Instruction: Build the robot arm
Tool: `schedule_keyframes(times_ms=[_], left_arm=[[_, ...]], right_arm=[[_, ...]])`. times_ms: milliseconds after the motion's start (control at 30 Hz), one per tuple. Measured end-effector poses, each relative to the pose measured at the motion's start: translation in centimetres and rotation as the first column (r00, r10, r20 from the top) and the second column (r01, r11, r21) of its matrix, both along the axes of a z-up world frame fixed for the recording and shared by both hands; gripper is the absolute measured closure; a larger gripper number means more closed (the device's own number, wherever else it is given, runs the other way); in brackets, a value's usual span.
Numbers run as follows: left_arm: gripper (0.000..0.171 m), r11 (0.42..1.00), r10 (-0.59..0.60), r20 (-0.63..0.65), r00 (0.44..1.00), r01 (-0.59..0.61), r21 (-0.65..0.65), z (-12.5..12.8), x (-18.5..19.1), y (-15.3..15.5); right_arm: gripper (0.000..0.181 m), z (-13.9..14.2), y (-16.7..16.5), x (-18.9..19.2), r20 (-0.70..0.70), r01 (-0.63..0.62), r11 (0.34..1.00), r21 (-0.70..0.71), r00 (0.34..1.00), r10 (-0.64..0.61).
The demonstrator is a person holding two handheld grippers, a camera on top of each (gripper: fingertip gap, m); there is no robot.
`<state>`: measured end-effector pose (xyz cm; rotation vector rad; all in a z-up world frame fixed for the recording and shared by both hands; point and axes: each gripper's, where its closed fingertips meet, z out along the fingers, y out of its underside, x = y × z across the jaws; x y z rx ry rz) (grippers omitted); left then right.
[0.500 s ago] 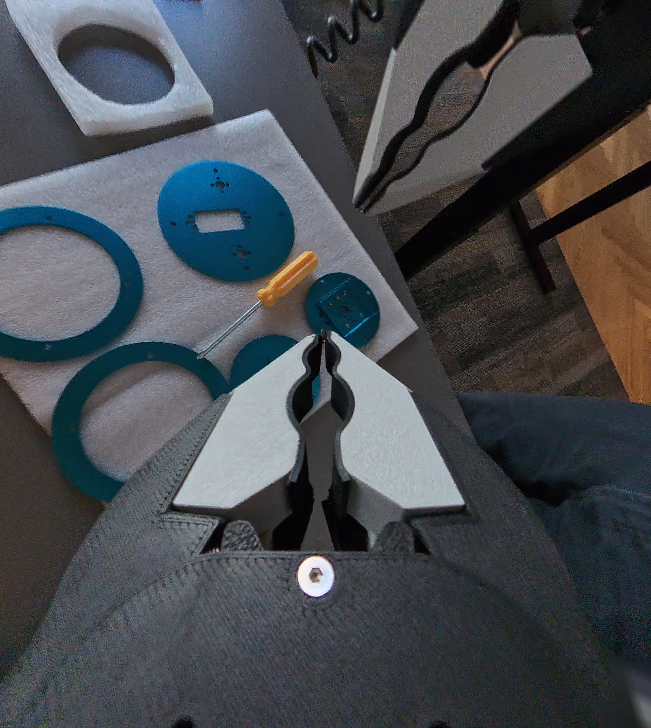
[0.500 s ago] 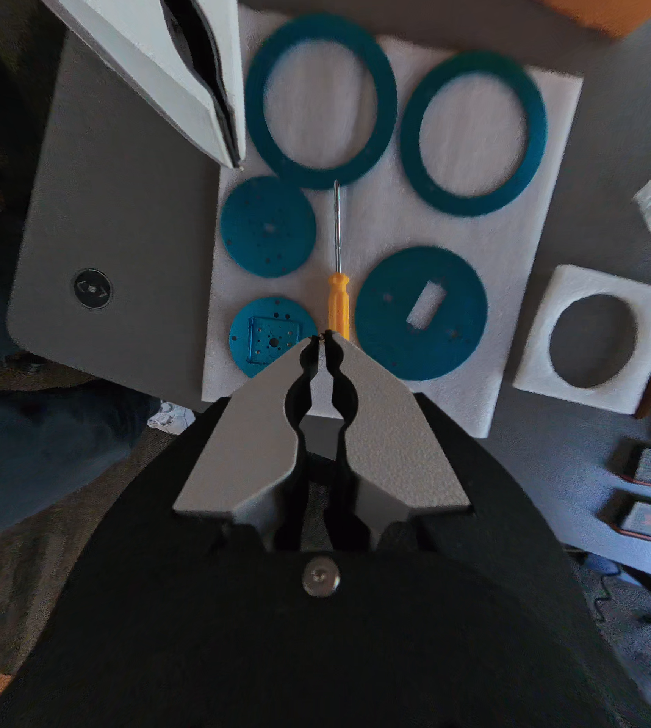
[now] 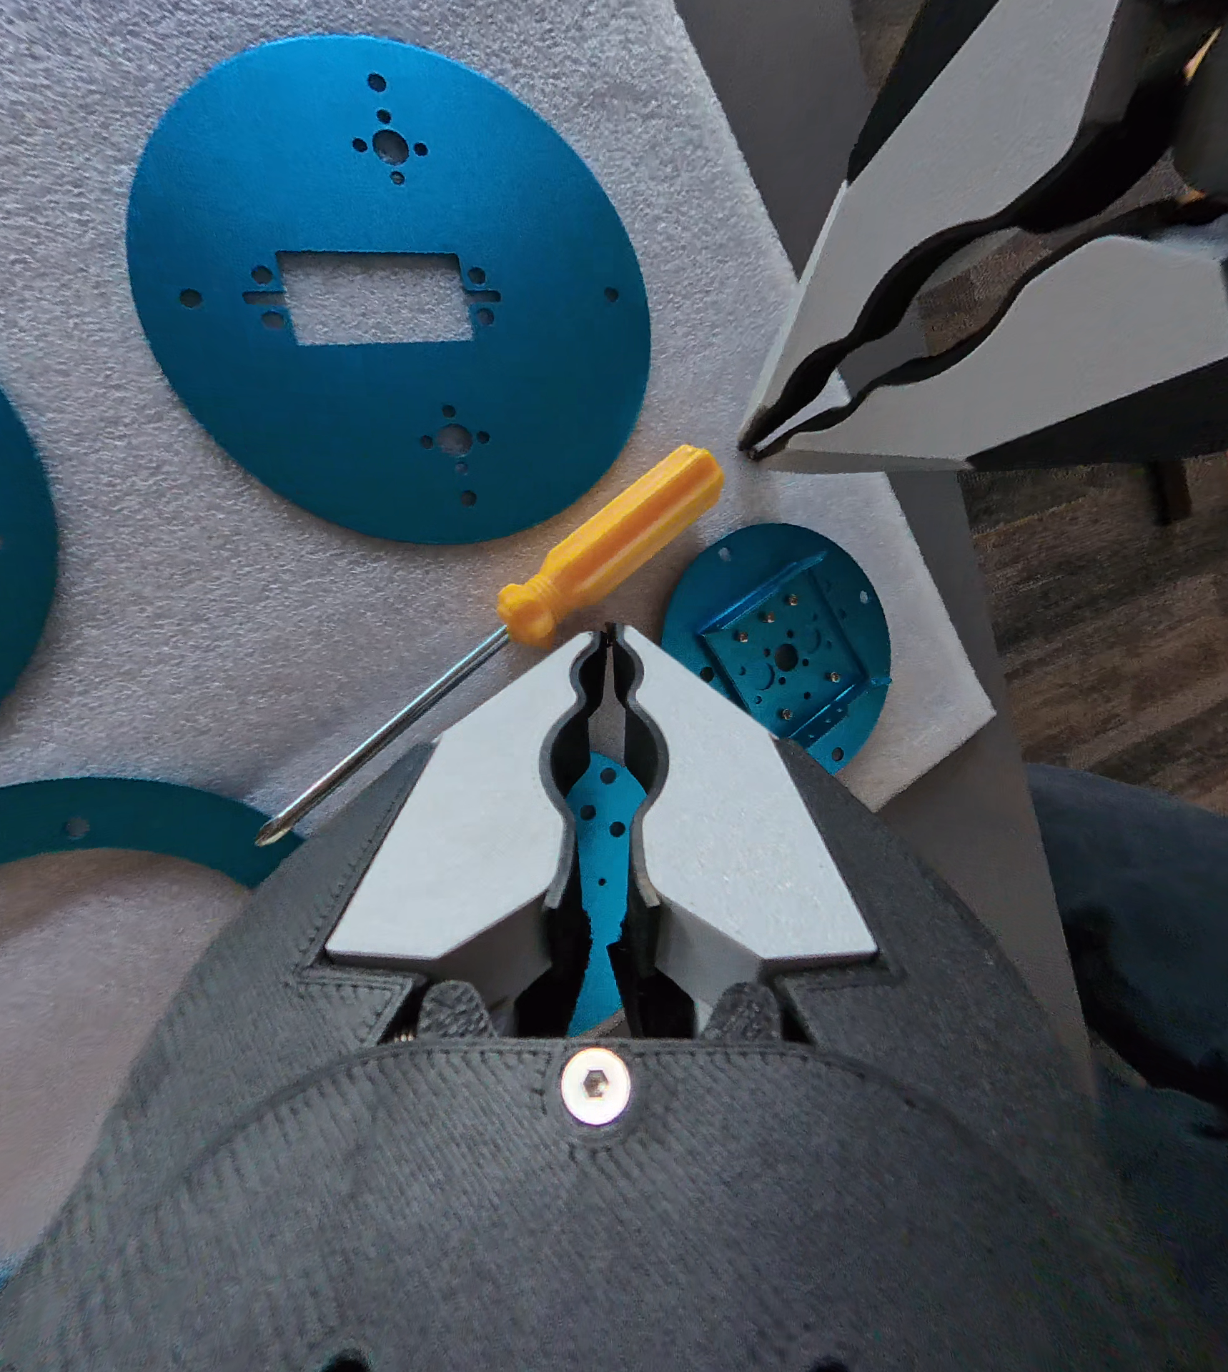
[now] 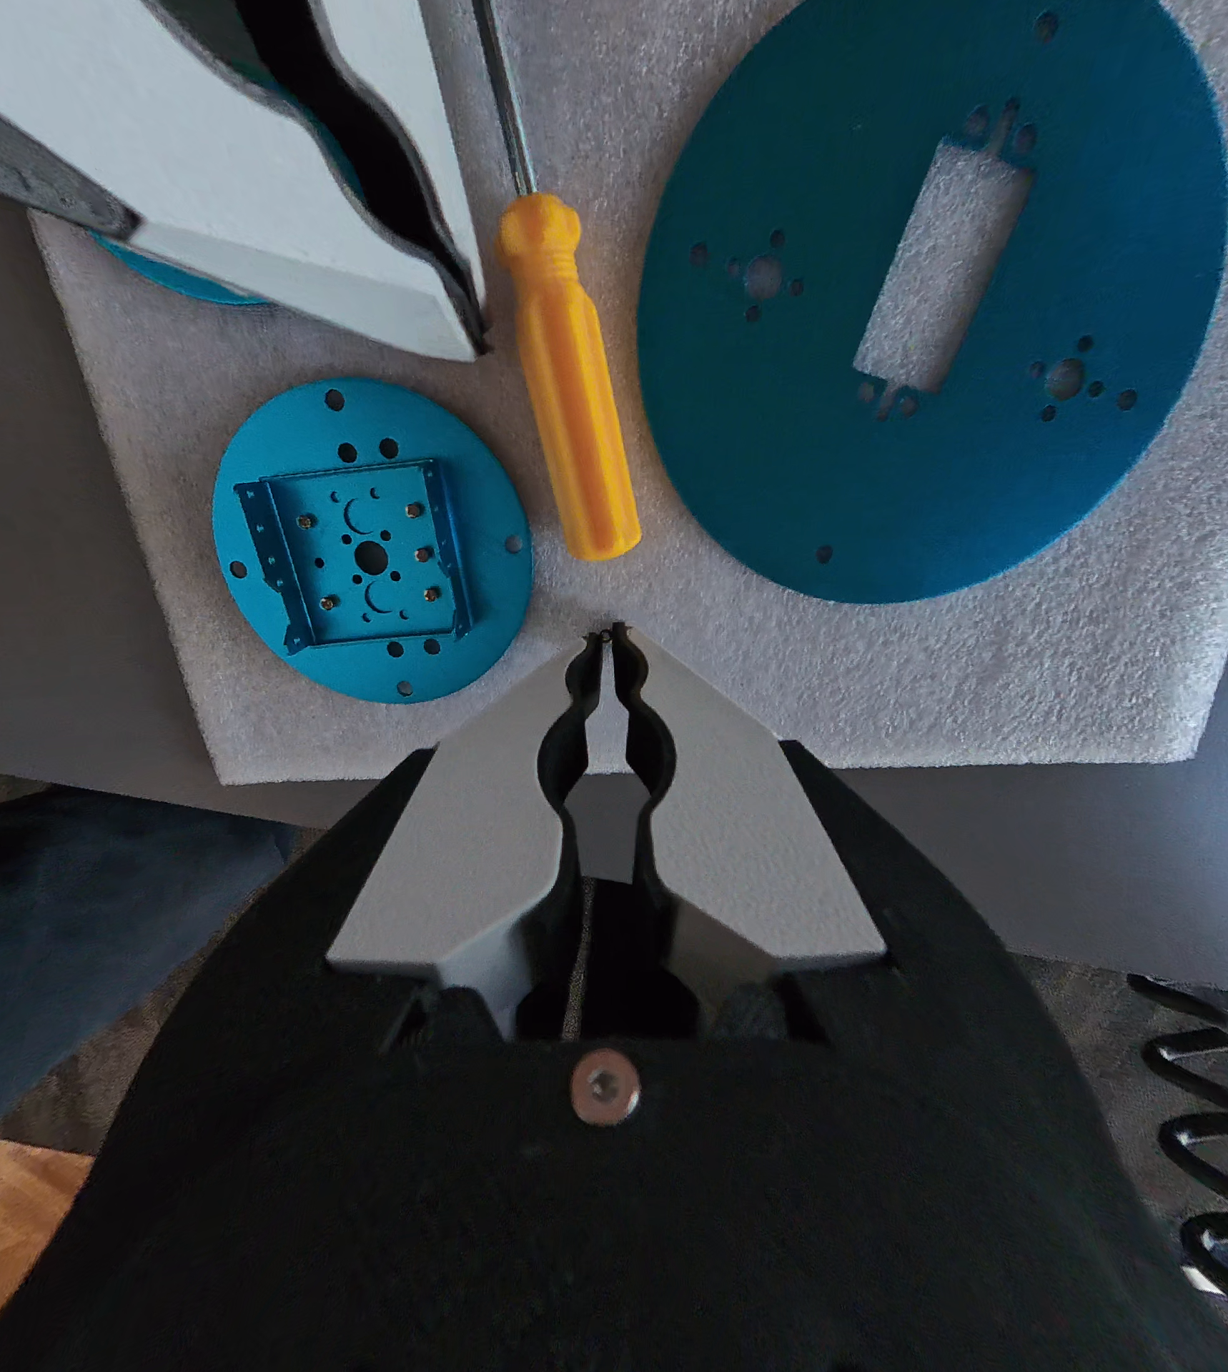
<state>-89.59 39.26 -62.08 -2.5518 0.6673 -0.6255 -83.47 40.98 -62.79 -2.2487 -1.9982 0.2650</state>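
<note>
**Both grippers closed and empty beside the yellow screwdriver**

My left gripper [image 3: 609,632] has its fingers pressed together on nothing, its tips just beside the collar end of the yellow screwdriver [image 3: 600,547], where handle meets shaft. My right gripper [image 4: 609,632] is likewise pressed together and empty, hanging near the screwdriver's butt end, not touching it. The screwdriver lies on a white foam sheet [image 3: 188,631] on the grey table [image 4: 2,520]. On one side of its handle sits a small blue disc with a square bracket [image 4: 371,542]; on the other side a large blue disc with a rectangular cutout [image 3: 388,289]. Under my left gripper a further small blue perforated disc [image 3: 600,839] shows through the finger gap. Beyond the screwdriver's tip lies a blue ring [image 3: 98,824].
</note>
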Motion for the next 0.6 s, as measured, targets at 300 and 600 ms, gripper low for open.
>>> schedule_keyframes(times_ms=[300, 600], left_arm=[[0.162, 0.998, -0.043, 0.002, 0.999, 0.043, -0.051, -0.1, 0.4, -0.4], [0.147, 0.999, -0.043, -0.019, 0.999, 0.044, 0.023, 0.8, -0.1, -1.0]], right_arm=[[0.169, 0.2, -0.4, 0.1, -0.052, -0.002, 0.998, -0.056, 0.999, -0.001], [0.162, 0.6, -0.5, 0.3, -0.164, 0.001, 0.999, -0.049, 0.986, -0.009]])
